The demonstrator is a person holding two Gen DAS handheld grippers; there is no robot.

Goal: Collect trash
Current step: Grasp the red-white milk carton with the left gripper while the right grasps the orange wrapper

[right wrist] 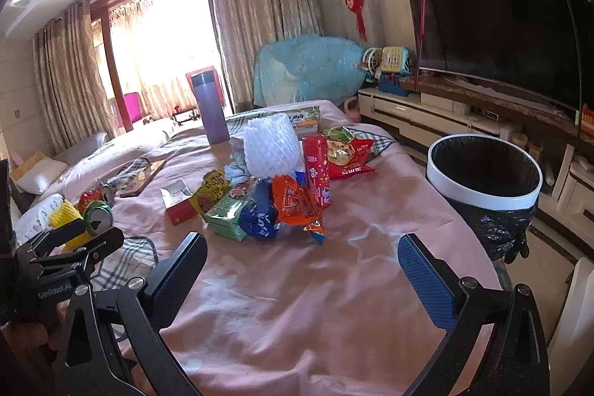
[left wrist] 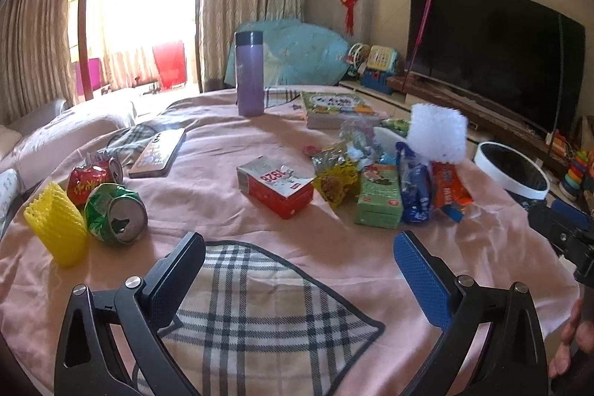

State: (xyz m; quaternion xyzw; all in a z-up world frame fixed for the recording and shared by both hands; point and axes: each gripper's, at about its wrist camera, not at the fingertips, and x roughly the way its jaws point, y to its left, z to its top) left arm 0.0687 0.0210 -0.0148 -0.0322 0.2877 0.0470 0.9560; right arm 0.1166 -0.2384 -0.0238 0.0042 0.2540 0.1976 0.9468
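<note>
I see one pink-clothed counter [right wrist: 334,284], one bin [right wrist: 482,206] just off its right edge. Two crushed cans [left wrist: 115,214] sit far left — wrapper pile [right wrist: 282,199] mid-counter. Bare cloth ahead of both: left gripper [left wrist: 299,258] and right gripper [right wrist: 302,257] gape wide, holding nothing.

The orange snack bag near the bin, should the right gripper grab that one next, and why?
Probably yes. The right gripper is open and holds nothing, and the orange snack bag lies at the near edge of the pile, nearest it. The bin stands open just past the table's right edge, so reaching forward to that bag looks like the shortest next move.
</note>
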